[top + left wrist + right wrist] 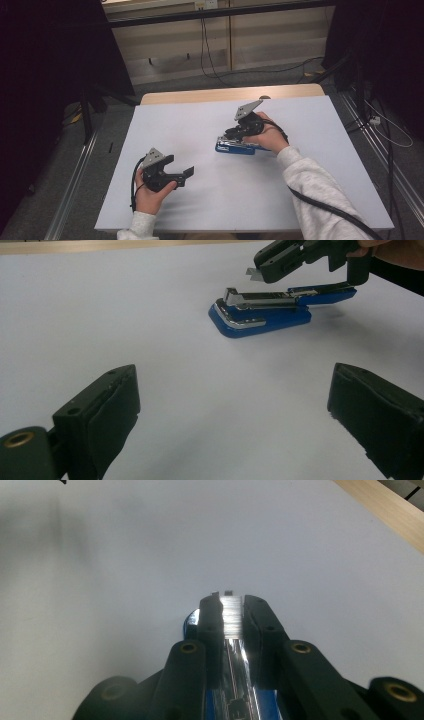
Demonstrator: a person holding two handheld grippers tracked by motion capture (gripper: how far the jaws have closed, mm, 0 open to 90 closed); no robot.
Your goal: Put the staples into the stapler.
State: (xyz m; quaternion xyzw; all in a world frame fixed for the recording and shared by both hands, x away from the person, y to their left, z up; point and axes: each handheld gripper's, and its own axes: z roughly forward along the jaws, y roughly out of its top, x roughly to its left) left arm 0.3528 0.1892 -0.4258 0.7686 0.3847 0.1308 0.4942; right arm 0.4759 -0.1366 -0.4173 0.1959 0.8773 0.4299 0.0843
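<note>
Left claw (183, 172) resting open on the white surface (200, 130), blue stapler (235, 147) right of centre with right claw (231, 611) clamped on its metal staple strip (232, 615), grey carpet floor (120, 112) with cables (210, 60) around.

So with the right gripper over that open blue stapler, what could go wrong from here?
1. The right gripper pinches a narrow strip of staples above the open stapler; such a thin strip could slip, tilt or break.
2. The strip may miss the metal channel and jam when lowered.
3. The left gripper stands open and apart, so the stapler, unheld, might slide on the smooth white table.
</note>
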